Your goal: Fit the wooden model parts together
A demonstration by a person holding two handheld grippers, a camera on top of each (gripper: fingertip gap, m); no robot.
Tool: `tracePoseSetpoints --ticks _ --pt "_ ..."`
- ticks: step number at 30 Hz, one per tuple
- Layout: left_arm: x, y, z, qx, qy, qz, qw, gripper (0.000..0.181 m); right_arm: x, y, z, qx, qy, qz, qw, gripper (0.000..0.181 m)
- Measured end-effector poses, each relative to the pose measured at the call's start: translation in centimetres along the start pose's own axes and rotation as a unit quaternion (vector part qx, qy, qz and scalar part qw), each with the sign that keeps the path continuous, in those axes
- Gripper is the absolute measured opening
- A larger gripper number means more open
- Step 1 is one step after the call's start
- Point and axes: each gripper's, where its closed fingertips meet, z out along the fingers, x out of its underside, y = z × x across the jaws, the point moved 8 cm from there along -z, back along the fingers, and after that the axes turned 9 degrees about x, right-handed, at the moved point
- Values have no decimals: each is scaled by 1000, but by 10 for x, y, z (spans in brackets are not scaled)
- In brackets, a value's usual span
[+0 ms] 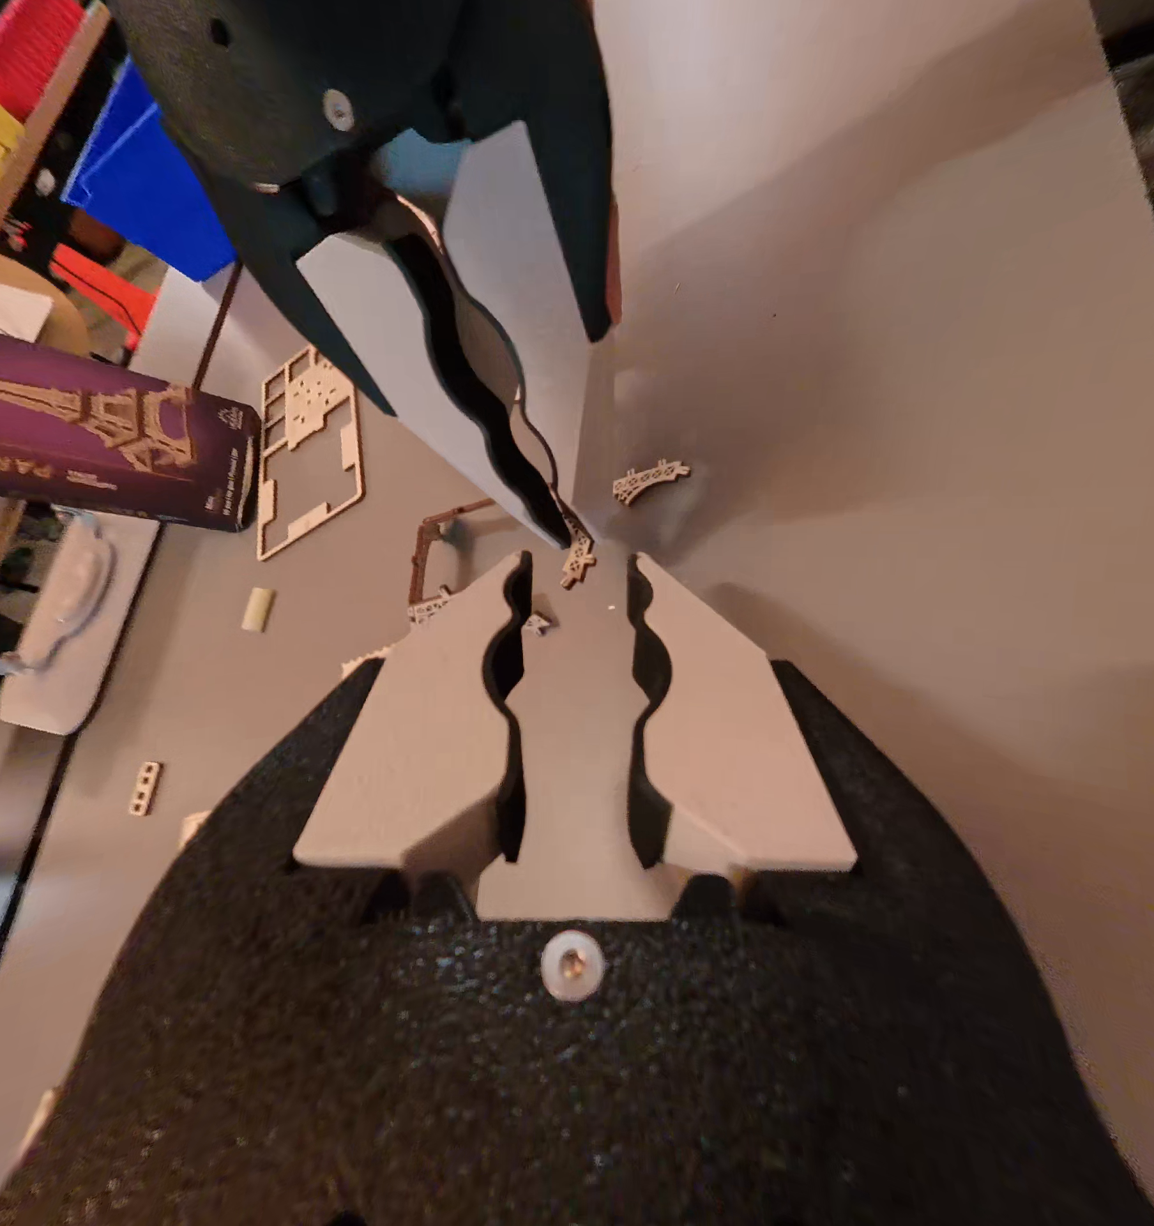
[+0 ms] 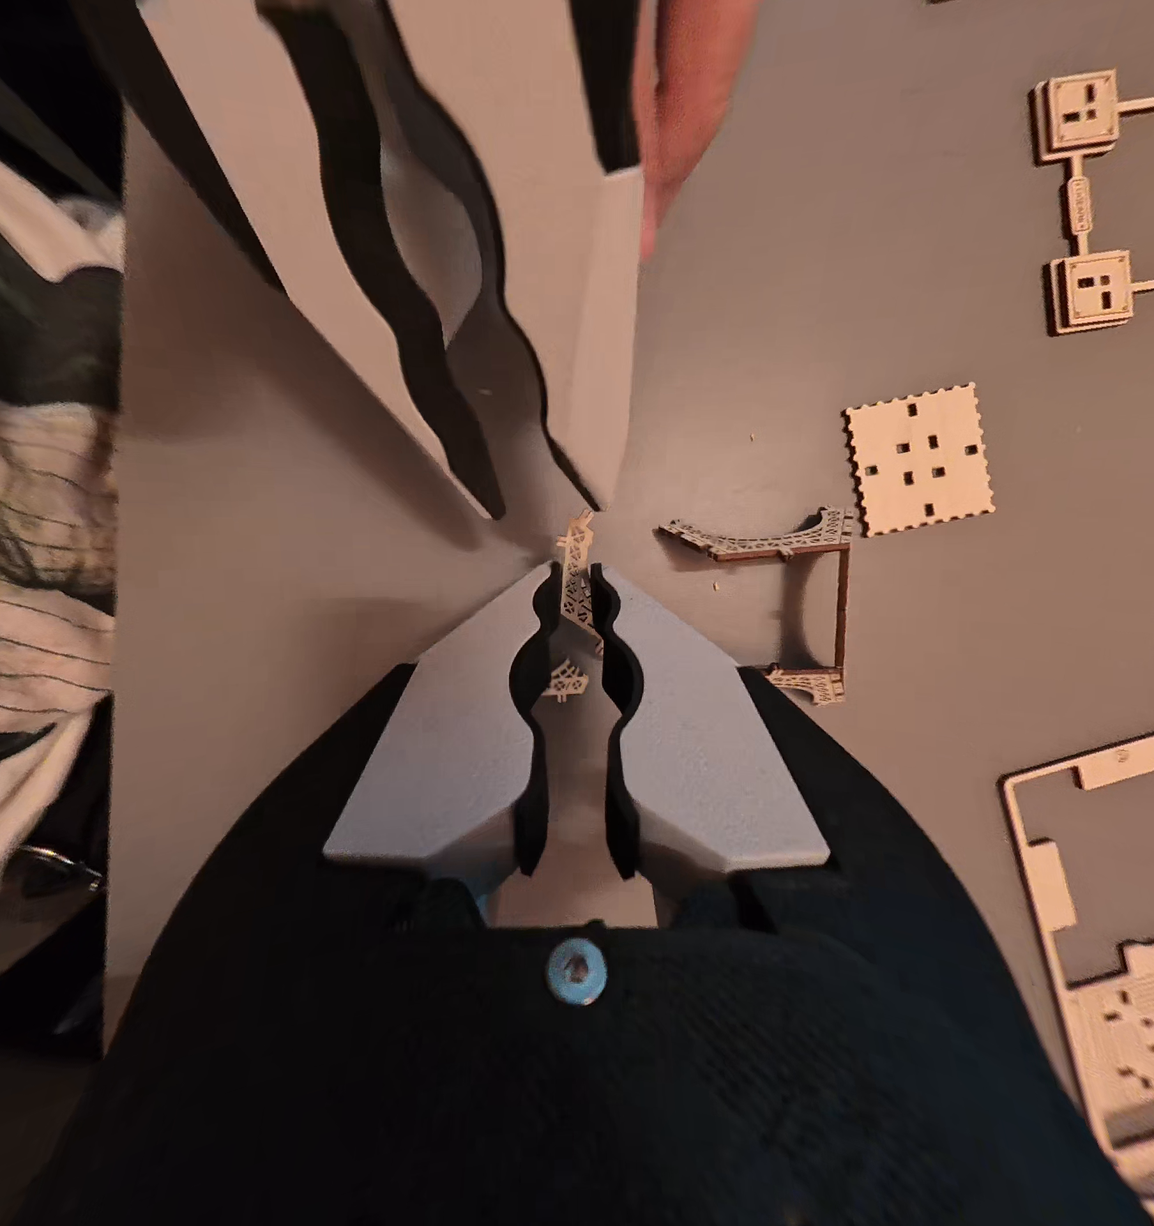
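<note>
The right gripper (image 2: 573,570) pinches a small lattice piece (image 2: 577,584) at its tips, while the left gripper (image 1: 580,564) faces it, spread and empty. Another lattice piece (image 2: 567,680) lies just below, seemingly on the grey table (image 2: 826,332). To the right stand an arched frame (image 2: 793,584) and 1 square plate (image 2: 919,461).

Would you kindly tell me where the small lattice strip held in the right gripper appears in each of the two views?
Left wrist view: the lattice strip hangs just above centre, pinched at the tips of the right gripper coming in from the top.
Right wrist view: the strip sits at centre, between the right gripper's own fingertips.
Shared landmark: the arched lattice base assembly, on the table beside the strip in both.
</note>
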Motion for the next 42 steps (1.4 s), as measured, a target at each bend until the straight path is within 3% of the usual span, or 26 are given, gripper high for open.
tracePoseSetpoints --ticks 5,7,11,14,18,21,29,35,39,42 --pt "0 -2 5 -33 12 72 997 22 -1 -1 -7 -45 -58 62 995 6" --pt "0 0 6 -55 23 94 994 11 -3 -1 -10 -53 -82 77 992 6" --pt "-2 1 7 -56 15 92 994 9 1 -2 -14 -49 -103 73 991 6" --pt "1 1 7 -43 6 77 996 9 4 -2 -19 -23 -119 62 991 24" --pt "7 9 3 -43 -23 21 999 9 7 -7 -32 35 -162 64 984 28" --pt "6 19 -6 -51 -91 -58 993 9 14 -9 -44 122 -189 46 973 28" --pt "-6 31 -24 26 -310 -232 922 9 10 12 -44 177 -336 21 925 21" --pt "-4 33 -25 72 -362 -281 886 9 11 11 -49 145 -415 87 894 26" --pt "2 35 -24 113 -382 -333 855 9 11 13 -45 136 -433 107 885 19" --pt "4 34 -22 132 -386 -345 846 8 12 14 -43 125 -444 130 878 13"
